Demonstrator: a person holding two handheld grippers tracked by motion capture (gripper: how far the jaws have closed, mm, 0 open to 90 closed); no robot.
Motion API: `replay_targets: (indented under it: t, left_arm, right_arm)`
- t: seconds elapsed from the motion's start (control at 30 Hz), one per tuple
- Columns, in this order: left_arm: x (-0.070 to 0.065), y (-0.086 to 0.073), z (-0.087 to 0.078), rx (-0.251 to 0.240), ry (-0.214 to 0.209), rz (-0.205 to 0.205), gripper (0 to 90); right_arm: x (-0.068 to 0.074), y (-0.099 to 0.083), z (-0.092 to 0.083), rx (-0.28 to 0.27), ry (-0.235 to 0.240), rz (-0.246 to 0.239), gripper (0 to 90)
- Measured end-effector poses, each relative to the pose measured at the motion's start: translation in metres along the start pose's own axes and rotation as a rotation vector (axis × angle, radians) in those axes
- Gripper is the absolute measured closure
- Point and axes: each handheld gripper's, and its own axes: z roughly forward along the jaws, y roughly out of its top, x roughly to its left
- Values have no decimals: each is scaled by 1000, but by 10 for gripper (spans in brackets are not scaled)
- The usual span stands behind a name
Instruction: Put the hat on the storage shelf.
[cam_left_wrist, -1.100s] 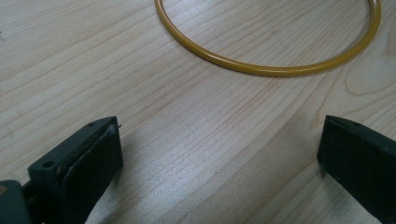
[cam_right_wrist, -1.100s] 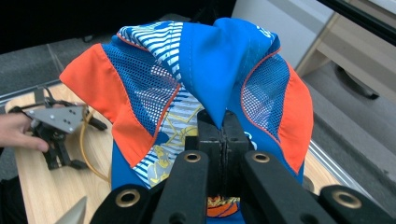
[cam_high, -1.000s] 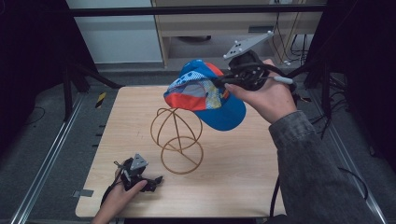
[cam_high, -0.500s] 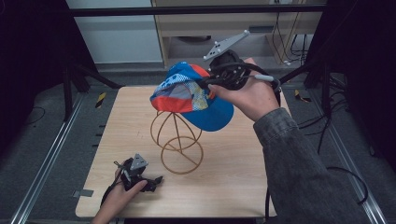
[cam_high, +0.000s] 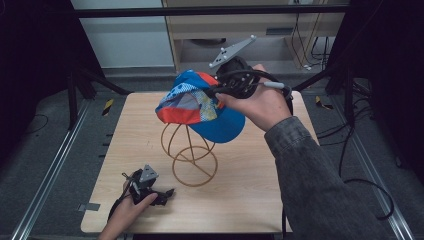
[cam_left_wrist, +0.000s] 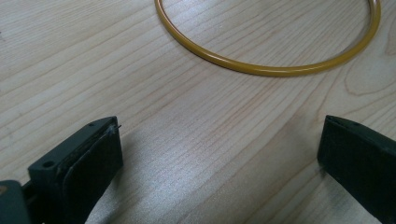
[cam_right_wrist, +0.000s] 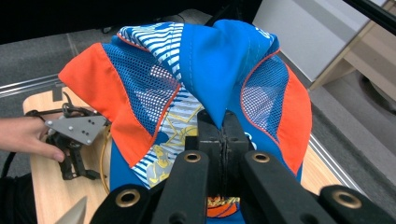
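Right claw (cam_high: 216, 91), pinched tight on the cap (cam_high: 200, 106), has carried it leftward & lower vs a sec ago, now just over the wire stand (cam_high: 189, 150)—prob. abt to seat it; left claw (cam_high: 161, 194) rests spread wide on the surface (cam_high: 250, 175).

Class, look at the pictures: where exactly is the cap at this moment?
In the high view the cap hangs above the top of the gold wire stand, near the table's far middle, pinched in the right gripper.
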Motion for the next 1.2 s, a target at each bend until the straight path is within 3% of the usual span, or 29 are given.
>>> replay_targets:
  t: [0.67, 1.2]
  left_arm:
    - [0, 0, 0, 1, -1, -1, 0]
    - [0, 0, 0, 1, 0, -1, 0]
  right_arm:
    - [23, 18, 46, 72, 42, -65, 898]
    - [38, 18, 82, 135, 81, -103, 898]
